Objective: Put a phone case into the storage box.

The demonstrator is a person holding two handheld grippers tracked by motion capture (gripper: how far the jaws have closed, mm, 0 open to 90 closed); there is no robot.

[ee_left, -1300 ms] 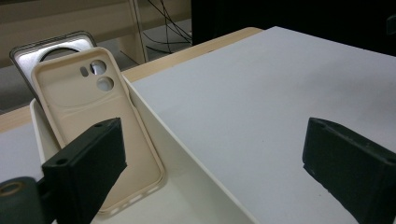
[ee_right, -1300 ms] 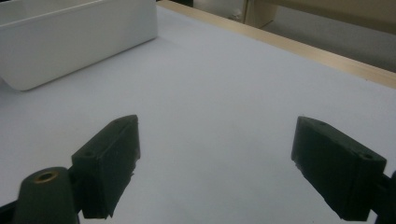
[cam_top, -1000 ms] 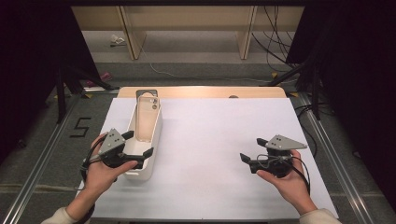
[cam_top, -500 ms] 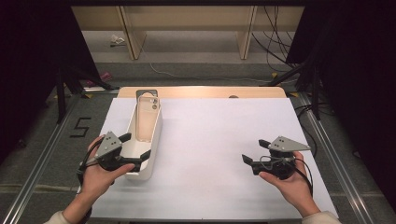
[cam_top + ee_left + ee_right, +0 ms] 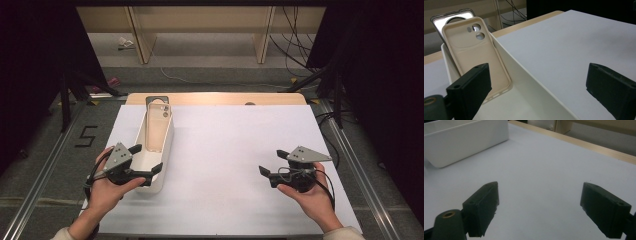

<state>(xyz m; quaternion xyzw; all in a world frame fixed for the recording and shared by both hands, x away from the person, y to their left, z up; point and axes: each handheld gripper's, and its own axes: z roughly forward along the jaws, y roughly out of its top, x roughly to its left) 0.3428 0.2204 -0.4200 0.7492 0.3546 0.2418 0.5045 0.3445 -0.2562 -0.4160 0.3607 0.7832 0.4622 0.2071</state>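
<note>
Left hand-held gripper nearer; case in bin.

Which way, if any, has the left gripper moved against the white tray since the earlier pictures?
Yes. The left gripper has drawn back toward the person, along the tray toward its near end.

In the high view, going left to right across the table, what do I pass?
Left gripper → white bin with the beige phone case leaning inside → bare white table cover → right gripper.
</note>
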